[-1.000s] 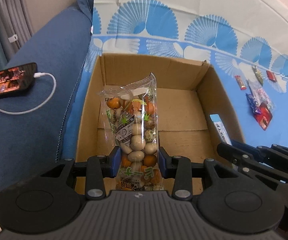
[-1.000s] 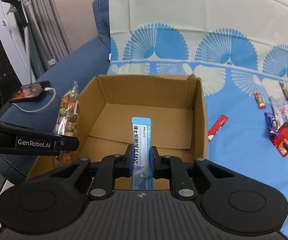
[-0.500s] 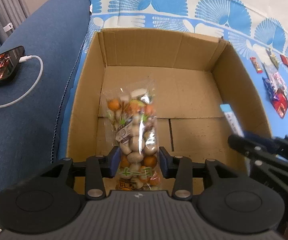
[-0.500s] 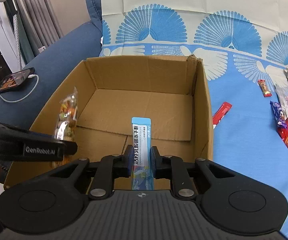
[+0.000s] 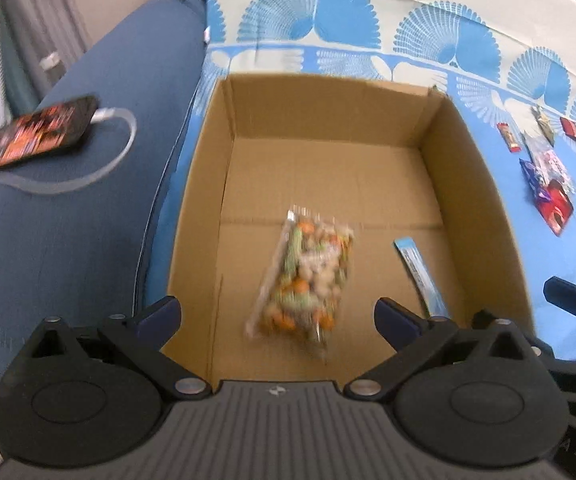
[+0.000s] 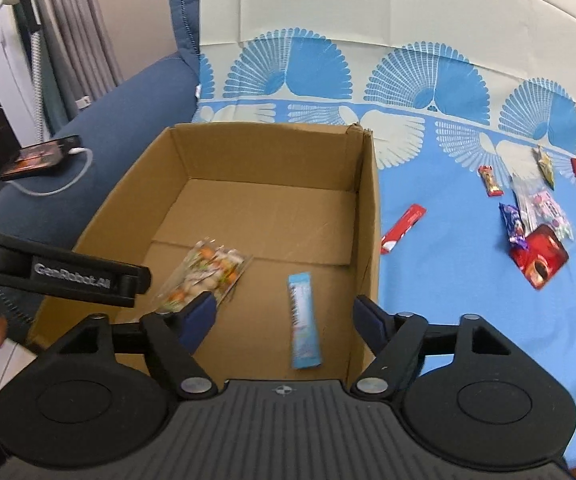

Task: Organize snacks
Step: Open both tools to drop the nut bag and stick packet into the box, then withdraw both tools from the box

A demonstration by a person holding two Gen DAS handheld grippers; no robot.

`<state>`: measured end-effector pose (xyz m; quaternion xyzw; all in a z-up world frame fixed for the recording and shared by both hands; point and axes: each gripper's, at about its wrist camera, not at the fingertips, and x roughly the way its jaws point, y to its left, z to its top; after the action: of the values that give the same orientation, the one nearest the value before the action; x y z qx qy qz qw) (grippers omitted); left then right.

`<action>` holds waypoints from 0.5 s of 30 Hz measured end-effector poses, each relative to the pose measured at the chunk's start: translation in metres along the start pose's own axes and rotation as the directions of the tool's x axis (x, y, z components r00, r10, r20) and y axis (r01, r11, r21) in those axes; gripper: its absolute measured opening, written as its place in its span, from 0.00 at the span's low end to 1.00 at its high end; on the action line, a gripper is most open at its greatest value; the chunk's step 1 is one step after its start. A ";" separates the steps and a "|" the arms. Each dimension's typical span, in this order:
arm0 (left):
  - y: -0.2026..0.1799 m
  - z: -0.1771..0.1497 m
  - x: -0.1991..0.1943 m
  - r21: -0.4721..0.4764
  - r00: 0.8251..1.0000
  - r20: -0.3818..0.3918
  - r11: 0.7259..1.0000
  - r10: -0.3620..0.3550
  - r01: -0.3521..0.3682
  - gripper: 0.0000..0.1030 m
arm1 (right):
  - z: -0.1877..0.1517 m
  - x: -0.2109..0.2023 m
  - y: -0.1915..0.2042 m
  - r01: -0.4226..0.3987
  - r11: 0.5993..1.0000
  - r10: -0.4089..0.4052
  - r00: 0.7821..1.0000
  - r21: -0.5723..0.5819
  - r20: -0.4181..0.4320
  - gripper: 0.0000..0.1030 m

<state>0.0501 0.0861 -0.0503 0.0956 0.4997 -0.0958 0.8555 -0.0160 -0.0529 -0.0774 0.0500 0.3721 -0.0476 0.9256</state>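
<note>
On the blue fan-print sheet, cardboard box (image 6: 367, 208) holds nut bag (image 5: 303, 276) and blue sachet (image 6: 303, 324) near its front wall, just released by wide-spread left claw (image 5: 276, 316) and right claw (image 6: 284, 316).

A smartphone (image 5: 42, 132) with a lit screen lies on the arm of a dark blue sofa (image 5: 68, 216) at the left, a white charging cable (image 5: 84, 168) plugged into its near end and looping across the upholstery. A blue-and-white cloth printed with fan shapes (image 6: 427, 92) covers the seat to the right. Grey curtains (image 6: 76, 36) hang at far left.
</note>
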 end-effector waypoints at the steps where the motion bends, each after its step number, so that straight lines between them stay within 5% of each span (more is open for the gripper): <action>1: 0.001 -0.008 -0.005 -0.017 1.000 -0.008 1.000 -0.002 0.002 1.00 | -0.003 -0.007 0.003 -0.008 1.000 0.008 1.000 -0.005 0.005 0.78; 15: 0.002 -0.056 -0.076 -0.020 0.995 0.096 1.000 0.002 0.000 1.00 | -0.038 -0.095 0.023 0.016 0.999 -0.010 0.989 -0.042 0.151 0.83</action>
<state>-0.0326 0.1075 -0.0110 0.0824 0.4589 -0.0949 0.8795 -0.1077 -0.0201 -0.0375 0.0238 0.3026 -0.0491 0.9516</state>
